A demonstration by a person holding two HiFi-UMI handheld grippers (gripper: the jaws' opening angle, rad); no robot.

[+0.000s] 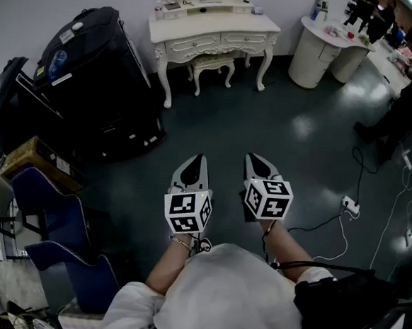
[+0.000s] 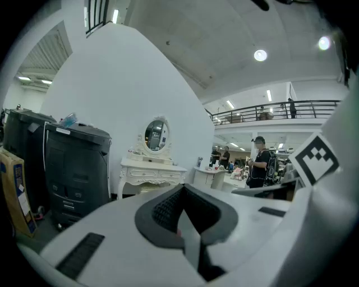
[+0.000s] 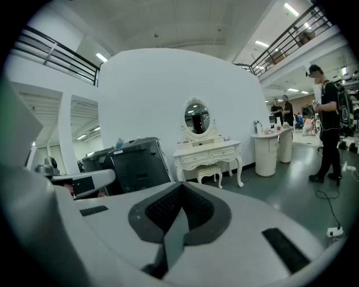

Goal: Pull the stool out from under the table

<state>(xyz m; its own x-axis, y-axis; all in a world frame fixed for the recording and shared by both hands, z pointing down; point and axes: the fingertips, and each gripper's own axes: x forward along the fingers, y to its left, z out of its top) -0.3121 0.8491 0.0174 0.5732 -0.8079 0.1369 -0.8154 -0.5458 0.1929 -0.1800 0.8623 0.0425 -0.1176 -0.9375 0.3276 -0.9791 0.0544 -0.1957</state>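
Left gripper point(image 1: 194, 161), right gripper point(image 1: 258, 161): fingers together, empty. Stool point(image 1: 213, 61) under table point(image 1: 235, 23), well apart from both.

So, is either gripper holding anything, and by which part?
Nothing: left gripper and right gripper both have jaws shut and empty, away from the cream carved stool.

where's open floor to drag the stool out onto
The dark floor in front of the dressing table and its stool is bare, from the black cases across to the round white counter. Crowded: cases and blue chair on the left, power strip with cables on the right.
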